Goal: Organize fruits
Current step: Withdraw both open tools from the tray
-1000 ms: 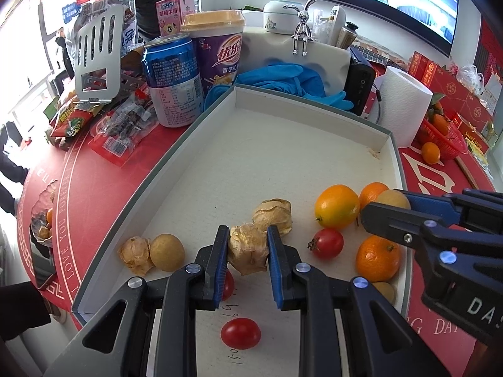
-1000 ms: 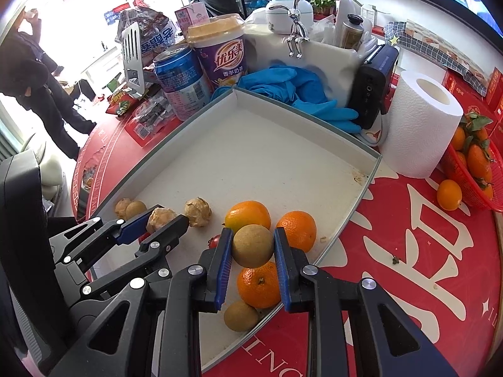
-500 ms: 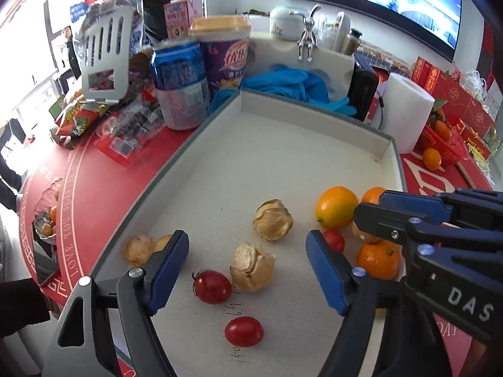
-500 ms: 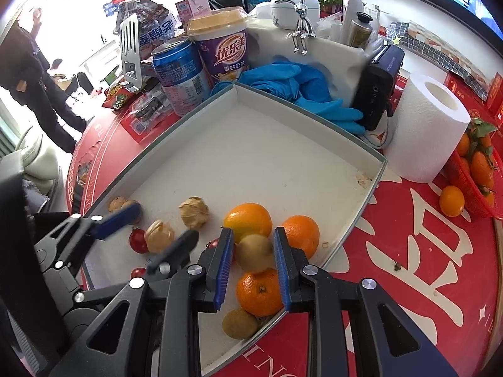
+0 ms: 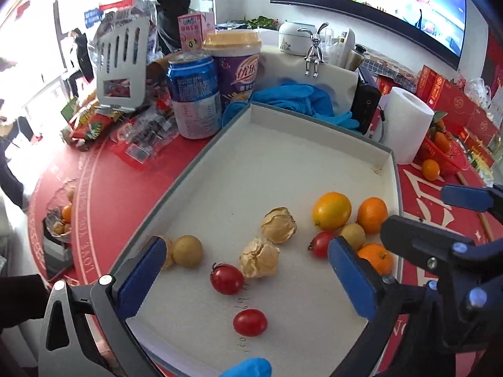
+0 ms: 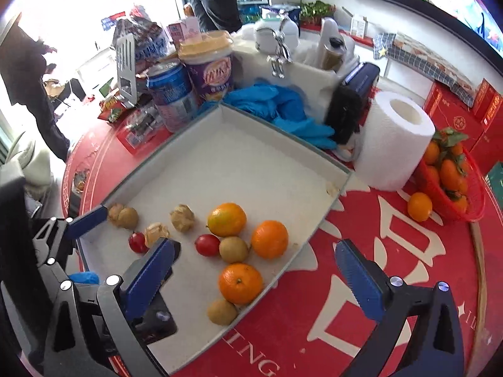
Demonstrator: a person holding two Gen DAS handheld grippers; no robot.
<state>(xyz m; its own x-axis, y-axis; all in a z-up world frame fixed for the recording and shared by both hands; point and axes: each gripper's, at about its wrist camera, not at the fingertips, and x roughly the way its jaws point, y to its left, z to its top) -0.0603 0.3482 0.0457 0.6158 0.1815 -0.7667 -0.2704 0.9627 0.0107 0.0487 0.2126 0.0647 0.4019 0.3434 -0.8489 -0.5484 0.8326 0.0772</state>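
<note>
Both tongs have let go and drawn back: left gripper point(image 5: 245, 282) and right gripper point(image 6: 254, 276) now gape, released, holding nothing. Earlier one pinched a physalis point(image 5: 259, 257), the other a longan point(image 6: 234, 249). Fruit lies in the tray point(image 5: 314, 144): oranges point(image 6: 226, 219) and longan clustered toward 4 o'clock, husked physalis mid-tray, tomatoes point(image 5: 227, 278) at 6 o'clock. Next, I judge, gather stray tomatoes with a gentle squeeze, since they roll and bruise easily
</note>
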